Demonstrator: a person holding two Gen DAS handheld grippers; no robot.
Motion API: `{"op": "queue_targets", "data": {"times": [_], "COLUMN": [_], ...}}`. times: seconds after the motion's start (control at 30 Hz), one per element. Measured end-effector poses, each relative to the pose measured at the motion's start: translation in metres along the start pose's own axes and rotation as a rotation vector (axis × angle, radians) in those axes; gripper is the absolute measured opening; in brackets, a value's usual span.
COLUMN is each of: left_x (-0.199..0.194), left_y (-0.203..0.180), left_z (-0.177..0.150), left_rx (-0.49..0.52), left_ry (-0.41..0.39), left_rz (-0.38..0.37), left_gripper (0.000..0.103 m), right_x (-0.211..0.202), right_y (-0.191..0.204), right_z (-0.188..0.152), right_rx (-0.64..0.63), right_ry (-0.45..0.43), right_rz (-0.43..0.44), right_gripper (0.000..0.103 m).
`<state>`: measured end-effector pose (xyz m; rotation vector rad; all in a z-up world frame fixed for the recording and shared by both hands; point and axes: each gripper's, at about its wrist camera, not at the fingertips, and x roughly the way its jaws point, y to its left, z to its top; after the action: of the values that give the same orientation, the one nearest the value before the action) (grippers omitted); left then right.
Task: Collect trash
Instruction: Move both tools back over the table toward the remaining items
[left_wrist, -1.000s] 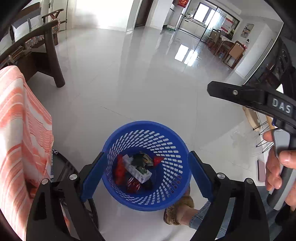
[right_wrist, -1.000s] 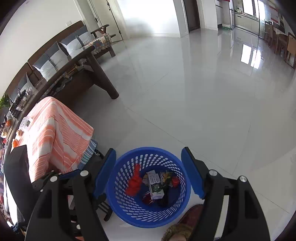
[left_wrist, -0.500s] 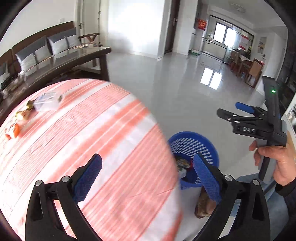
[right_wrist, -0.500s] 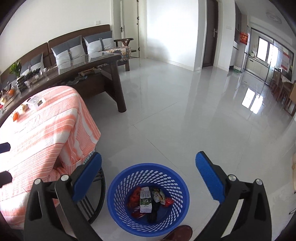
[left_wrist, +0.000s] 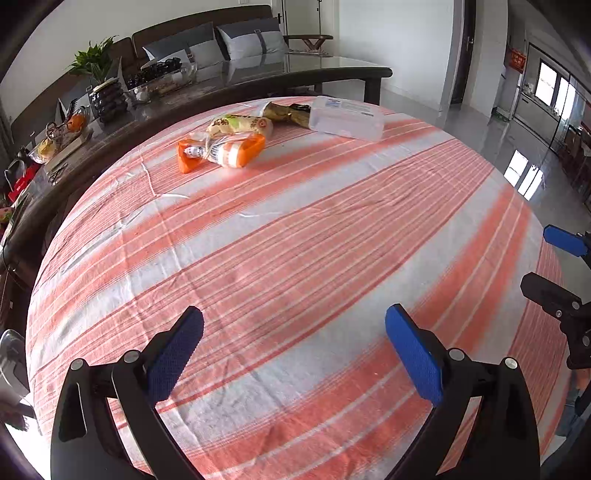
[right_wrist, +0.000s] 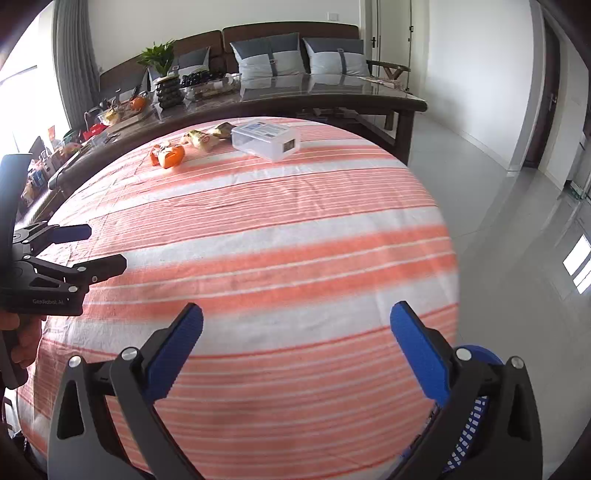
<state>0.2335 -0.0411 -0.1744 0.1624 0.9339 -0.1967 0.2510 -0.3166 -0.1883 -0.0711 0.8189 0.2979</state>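
**Across the striped cloth, litter waits to be fetched**

Beyond both sets of jaws, the striped tablecloth (left_wrist: 295, 240) is seen, largely bare. Well ahead of the left gripper (left_wrist: 293, 354) and right gripper (right_wrist: 295, 350), both spread wide and empty, a clear plastic box (left_wrist: 345, 118) lies beside the orange wrapper (left_wrist: 221, 153) and smaller snack packets (left_wrist: 240, 125). The blue basket (right_wrist: 476, 406) is glimpsed behind the right gripper's right jaw. A reach forward is judged the next move, then a pinch on one wrapper
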Motion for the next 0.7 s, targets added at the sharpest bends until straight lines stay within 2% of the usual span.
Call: {"op": "queue_targets", "data": {"times": [0.07, 0.13, 0.23, 0.37, 0.7], "left_x": [0.007, 0.01, 0.01, 0.01, 0.011], "left_y": [0.01, 0.019, 0.015, 0.012, 0.012], "left_z": [0.001, 0.001, -0.001, 0.0, 0.0], "left_rx": [-0.024, -0.06, -0.047, -0.053, -0.053], "left_ry": [0.015, 0.02, 0.023, 0.025, 0.025], "left_rz": [-0.001, -0.04, -0.026, -0.022, -0.022], "left_gripper": [0.098, 0.098, 0.098, 0.099, 0.099], "right_x": [0.017, 0.032, 0.05, 0.054, 0.055], "right_y": [0.011, 0.013, 0.007, -0.005, -0.005], "right_z": [0.011, 0.019, 0.024, 0.026, 0.026], "right_rx": [-0.018, -0.029, -0.018, 0.004, 0.003], "right_ry": [0.025, 0.053, 0.125, 0.131, 0.129], "right_rz": [-0.001, -0.015, -0.024, -0.018, -0.022], "right_gripper": [0.098, 0.098, 0.098, 0.098, 0.098]}}
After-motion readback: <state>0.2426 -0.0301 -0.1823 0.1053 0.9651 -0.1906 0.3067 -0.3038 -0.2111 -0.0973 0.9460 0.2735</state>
